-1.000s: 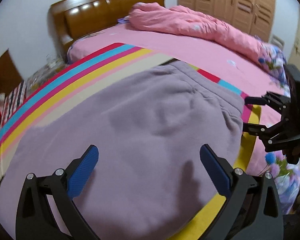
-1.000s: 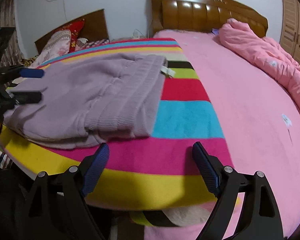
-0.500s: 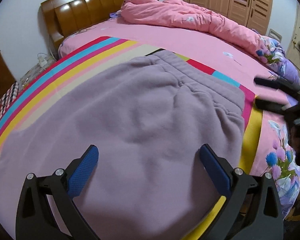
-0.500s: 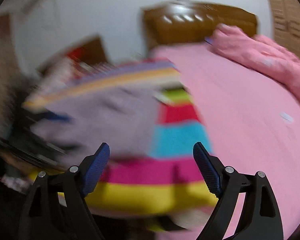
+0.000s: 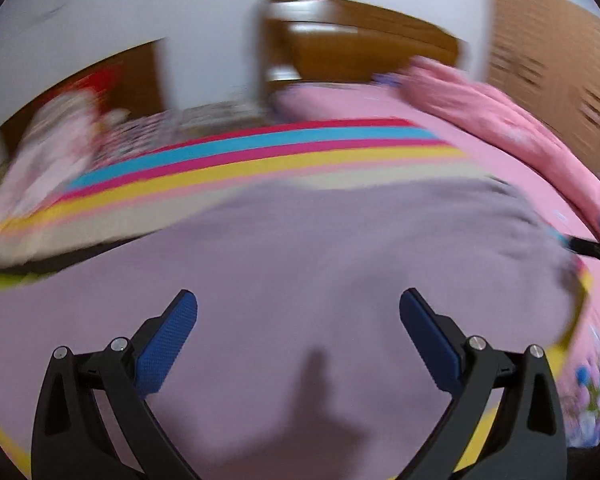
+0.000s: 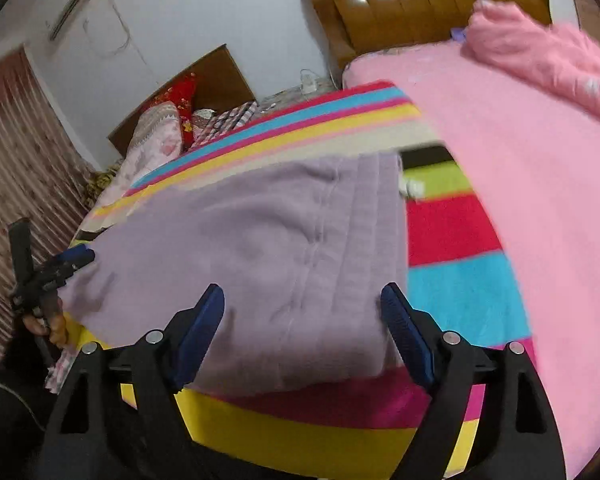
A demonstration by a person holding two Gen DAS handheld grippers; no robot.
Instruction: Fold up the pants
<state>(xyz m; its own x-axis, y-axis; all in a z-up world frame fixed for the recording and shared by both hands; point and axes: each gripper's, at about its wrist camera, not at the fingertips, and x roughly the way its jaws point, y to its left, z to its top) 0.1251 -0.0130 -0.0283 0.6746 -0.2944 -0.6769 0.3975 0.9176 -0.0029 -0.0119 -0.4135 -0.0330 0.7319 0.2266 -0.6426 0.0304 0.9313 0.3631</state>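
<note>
Lilac fleece pants [image 6: 260, 248] lie flat on a striped blanket [image 6: 456, 280] at the near edge of a bed, folded into a broad block. In the right wrist view their ribbed waistband runs along the right side of the block, and a white tag [image 6: 414, 188] pokes out at its far corner onto a green stripe. The blanket covers a pink sheet [image 6: 540, 184], with a rumpled pink quilt [image 6: 540, 48] by the wooden headboard [image 6: 412, 4].

The right gripper [image 6: 302, 320] hovers over the near right part of the pants, its jaws spread wide with nothing pinched between them; they have just been closing a little. Its blue pads [image 6: 404, 328] stand apart above the cloth, and whether they brush it cannot be told.

The left gripper [image 5: 298, 340] is seen from its own camera over the other end of the pants, jaws wide apart and empty, blue pads [image 5: 168, 344] on either side of bare lilac cloth. Its shadow falls on the fabric between them. That view is smeared by motion, so finer detail is lost. In the right wrist view the same gripper [image 6: 60, 264] shows at the far left edge of the pants, held in a hand [image 6: 46, 320], its tips at the cloth's corner.

A second bed with red and patterned pillows [image 6: 168, 120] stands beyond, against a white wall.
</note>
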